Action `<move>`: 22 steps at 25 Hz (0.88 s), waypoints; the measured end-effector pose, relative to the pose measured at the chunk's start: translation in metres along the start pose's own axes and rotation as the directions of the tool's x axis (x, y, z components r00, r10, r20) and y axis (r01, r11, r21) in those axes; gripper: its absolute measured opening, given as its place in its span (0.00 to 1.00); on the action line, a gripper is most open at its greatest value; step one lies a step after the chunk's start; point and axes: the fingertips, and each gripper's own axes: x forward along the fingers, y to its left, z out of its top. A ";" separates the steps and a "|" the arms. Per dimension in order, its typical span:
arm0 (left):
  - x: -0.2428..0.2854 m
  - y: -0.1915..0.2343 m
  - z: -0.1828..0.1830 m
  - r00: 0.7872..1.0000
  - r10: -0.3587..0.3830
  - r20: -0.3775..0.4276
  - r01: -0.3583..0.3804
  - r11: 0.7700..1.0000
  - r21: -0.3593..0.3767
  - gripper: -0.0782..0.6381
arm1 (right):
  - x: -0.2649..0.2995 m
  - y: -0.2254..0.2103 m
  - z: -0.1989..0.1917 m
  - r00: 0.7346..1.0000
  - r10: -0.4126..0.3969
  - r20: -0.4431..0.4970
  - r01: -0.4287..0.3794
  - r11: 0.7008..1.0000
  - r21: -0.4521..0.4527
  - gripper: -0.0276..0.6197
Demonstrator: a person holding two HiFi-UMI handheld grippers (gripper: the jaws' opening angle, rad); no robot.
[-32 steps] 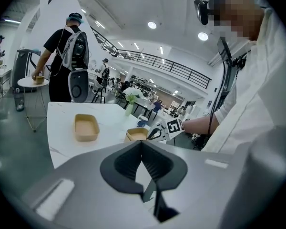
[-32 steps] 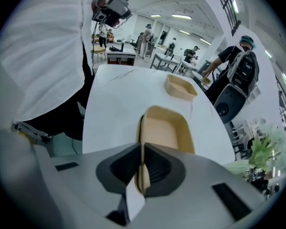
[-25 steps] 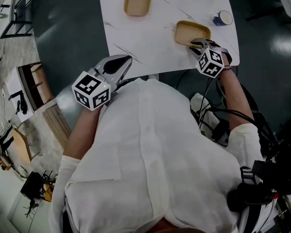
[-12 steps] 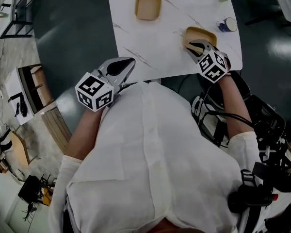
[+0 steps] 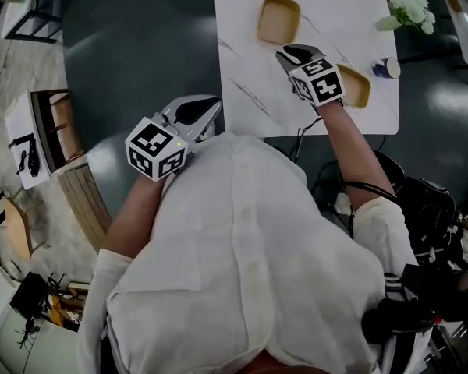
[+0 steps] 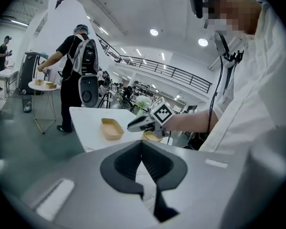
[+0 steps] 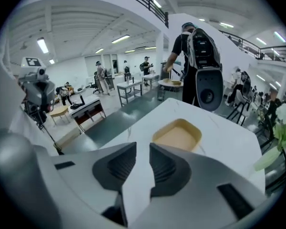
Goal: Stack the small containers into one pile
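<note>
We held the right tongs (image 5: 288, 54), just widened slightly, apart and empty above the surface (image 5: 246, 84). The far container (image 5: 278, 19) lay straight ahead, long axis running away, with the near container (image 5: 359, 89) just beside. The left tongs (image 5: 205, 108), pressed together, were farther off.

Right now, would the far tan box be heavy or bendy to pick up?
Probably light: the far tan box looks thin-walled and empty. It may flex a little if pinched by its rim. Low and flat, it likely won't tip or roll.
</note>
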 end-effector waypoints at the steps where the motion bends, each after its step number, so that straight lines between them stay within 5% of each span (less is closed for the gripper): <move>1: -0.006 0.005 -0.002 1.000 0.005 0.001 -0.005 1.000 -0.004 0.12 | 0.010 -0.001 0.006 1.000 -0.007 -0.001 0.007 1.000 0.024 0.17; 11: -0.069 0.057 -0.021 1.000 0.032 0.000 -0.032 0.998 -0.054 0.12 | 0.079 -0.030 0.043 0.993 -0.111 -0.039 0.117 0.970 0.214 0.17; 22: -0.108 0.092 -0.043 0.999 0.052 0.010 -0.050 0.991 -0.127 0.12 | 0.126 -0.075 0.029 0.963 -0.233 -0.133 0.268 0.854 0.446 0.17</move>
